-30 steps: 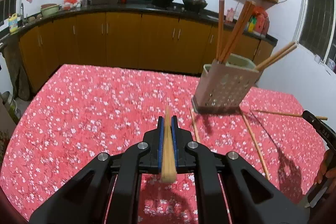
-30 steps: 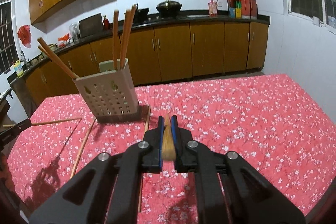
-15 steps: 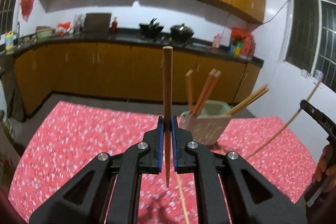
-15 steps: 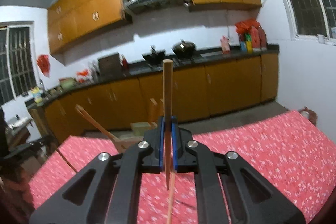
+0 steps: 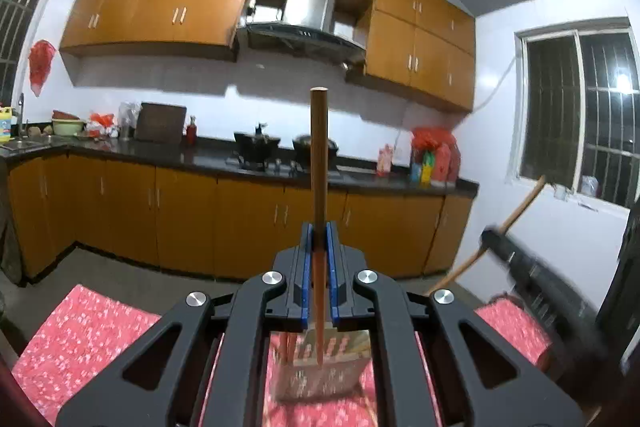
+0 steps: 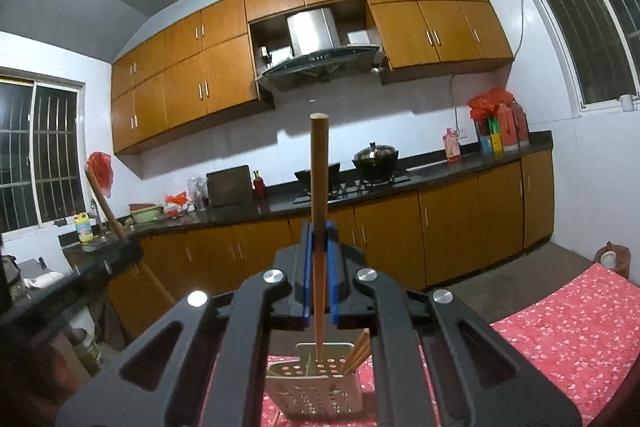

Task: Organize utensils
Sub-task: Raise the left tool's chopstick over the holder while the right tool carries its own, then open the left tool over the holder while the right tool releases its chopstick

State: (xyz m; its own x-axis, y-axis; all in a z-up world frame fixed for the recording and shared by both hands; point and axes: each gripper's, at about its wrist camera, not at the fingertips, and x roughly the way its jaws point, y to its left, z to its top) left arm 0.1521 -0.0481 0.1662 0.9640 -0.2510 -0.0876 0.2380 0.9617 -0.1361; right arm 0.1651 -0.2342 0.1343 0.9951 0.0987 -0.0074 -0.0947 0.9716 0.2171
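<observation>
Here, an upright chopstick is clamped in the left gripper and another chopstick in the right gripper, above the perforated holder.

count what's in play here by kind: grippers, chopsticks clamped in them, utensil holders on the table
grippers: 2 (left gripper, right gripper)
clamped chopsticks: 2 (left chopstick, right chopstick), one upright in each gripper
utensil holder: 1
total: 5
The chopsticks already inside the holder are partly hidden, so they are not counted.
</observation>
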